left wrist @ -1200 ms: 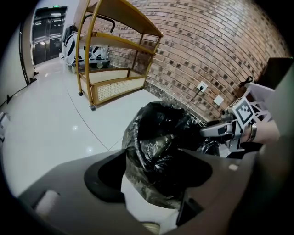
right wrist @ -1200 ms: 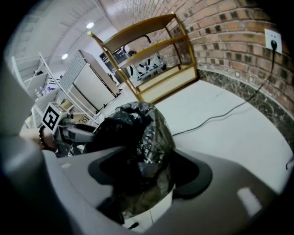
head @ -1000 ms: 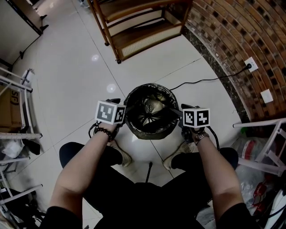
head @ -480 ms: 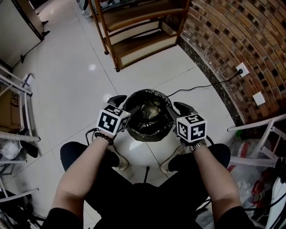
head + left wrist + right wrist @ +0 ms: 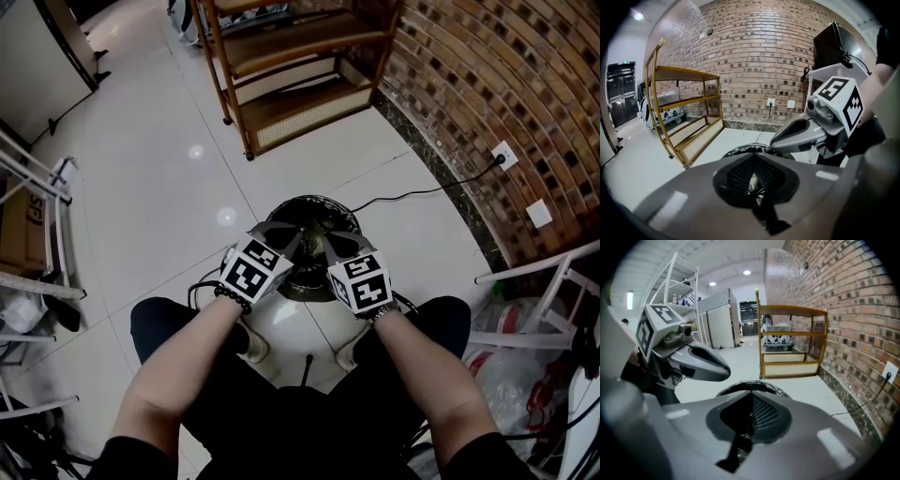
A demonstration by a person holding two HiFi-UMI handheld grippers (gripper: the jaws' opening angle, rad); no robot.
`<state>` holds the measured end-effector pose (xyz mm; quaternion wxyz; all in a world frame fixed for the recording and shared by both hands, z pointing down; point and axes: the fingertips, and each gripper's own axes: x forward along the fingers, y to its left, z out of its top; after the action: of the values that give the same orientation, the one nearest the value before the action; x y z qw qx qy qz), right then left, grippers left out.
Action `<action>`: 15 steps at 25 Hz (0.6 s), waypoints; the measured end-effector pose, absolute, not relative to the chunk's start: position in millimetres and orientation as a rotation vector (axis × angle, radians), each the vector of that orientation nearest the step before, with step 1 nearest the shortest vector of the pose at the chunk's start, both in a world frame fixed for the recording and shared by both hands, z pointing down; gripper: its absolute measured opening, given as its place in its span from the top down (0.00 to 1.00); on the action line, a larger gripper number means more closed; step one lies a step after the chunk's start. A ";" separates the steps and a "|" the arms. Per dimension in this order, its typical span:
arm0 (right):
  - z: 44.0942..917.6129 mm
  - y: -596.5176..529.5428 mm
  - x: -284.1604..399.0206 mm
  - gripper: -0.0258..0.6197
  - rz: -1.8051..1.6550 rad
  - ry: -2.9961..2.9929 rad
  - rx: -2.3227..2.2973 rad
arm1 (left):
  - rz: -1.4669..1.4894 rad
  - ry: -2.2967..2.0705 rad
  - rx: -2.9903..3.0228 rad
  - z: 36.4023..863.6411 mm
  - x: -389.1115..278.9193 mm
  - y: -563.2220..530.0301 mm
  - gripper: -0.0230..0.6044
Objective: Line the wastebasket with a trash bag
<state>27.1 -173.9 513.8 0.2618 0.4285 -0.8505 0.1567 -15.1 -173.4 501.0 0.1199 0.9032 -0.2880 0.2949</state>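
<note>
A round wastebasket point(image 5: 313, 202) stands on the tiled floor between the person's feet, with a black trash bag point(image 5: 348, 221) lining it and folded over its rim. My left gripper point(image 5: 287, 238) hangs above the near left part of the rim, jaws shut with nothing between them. My right gripper point(image 5: 327, 242) is close beside it over the near right part, also shut and empty. In the left gripper view the shut jaws point(image 5: 753, 158) point at the bag-covered rim point(image 5: 739, 150), with the right gripper point(image 5: 799, 136) alongside. The right gripper view shows its shut jaws point(image 5: 751, 398) over the rim point(image 5: 740, 386).
A wooden shelf unit point(image 5: 291, 84) stands beyond the basket, and a brick wall point(image 5: 487, 84) runs along the right. A black cord point(image 5: 422, 192) leads to a wall socket point(image 5: 504, 155). White metal racks stand at the left point(image 5: 37, 187) and right point(image 5: 553, 272).
Both grippers left the basket's left and right sides, rose, and came together over its near rim. Their jaws went from open to shut.
</note>
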 end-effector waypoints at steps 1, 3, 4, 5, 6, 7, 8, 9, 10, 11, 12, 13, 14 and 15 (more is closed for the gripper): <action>515.6 -172.5 23.4 0.96 0.422 -2.303 1.143 | 0.865 -0.834 2.643 502.0 -13.2 -172.5 0.96; 518.4 -170.6 18.1 0.96 0.421 -2.309 1.120 | 0.866 -0.814 2.651 503.5 -8.6 -170.8 0.96; 519.6 -170.1 16.4 0.96 0.421 -2.310 1.113 | 0.867 -0.803 2.656 504.2 -6.5 -170.0 0.96; 520.8 -169.7 15.1 0.96 0.422 -2.311 1.107 | 0.871 -0.794 2.660 505.2 -4.7 -169.3 0.96; 522.1 -169.5 14.1 0.96 0.426 -2.311 1.103 | 0.876 -0.786 2.664 506.2 -3.2 -168.8 0.96; 523.3 -169.5 13.8 0.96 0.434 -2.311 1.102 | 0.883 -0.782 2.668 507.2 -2.1 -168.5 0.96; 524.6 -169.8 14.2 0.96 0.444 -2.311 1.103 | 0.888 -0.780 2.671 508.0 -1.2 -168.6 0.96; 526.0 -170.3 15.3 0.96 0.454 -2.309 1.107 | 0.891 -0.780 2.672 508.6 -0.3 -169.0 0.96; 527.5 -170.9 16.8 0.96 0.465 -2.306 1.112 | 0.892 -0.780 2.673 509.1 0.4 -169.7 0.96; 529.1 -171.6 18.2 0.96 0.475 -2.302 1.116 | 0.892 -0.780 2.673 509.6 1.1 -170.3 0.96; 530.7 -172.0 19.4 0.96 0.485 -2.299 1.118 | 0.894 -0.779 2.672 510.3 1.5 -170.7 0.96; 532.1 -172.3 20.1 0.96 0.493 -2.296 1.120 | 0.898 -0.777 2.672 511.2 2.0 -170.8 0.96; 533.2 -172.3 20.7 0.96 0.498 -2.294 1.120 | 0.905 -0.774 2.673 512.5 2.5 -170.6 0.96; 534.2 -172.3 21.3 0.96 0.502 -2.293 1.119 | 0.915 -0.770 2.675 513.9 3.1 -170.3 0.96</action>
<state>21.3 -172.3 534.2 0.2674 0.4147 -0.8496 0.1861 3.1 -170.3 513.9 0.1057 0.9078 -0.2615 0.3105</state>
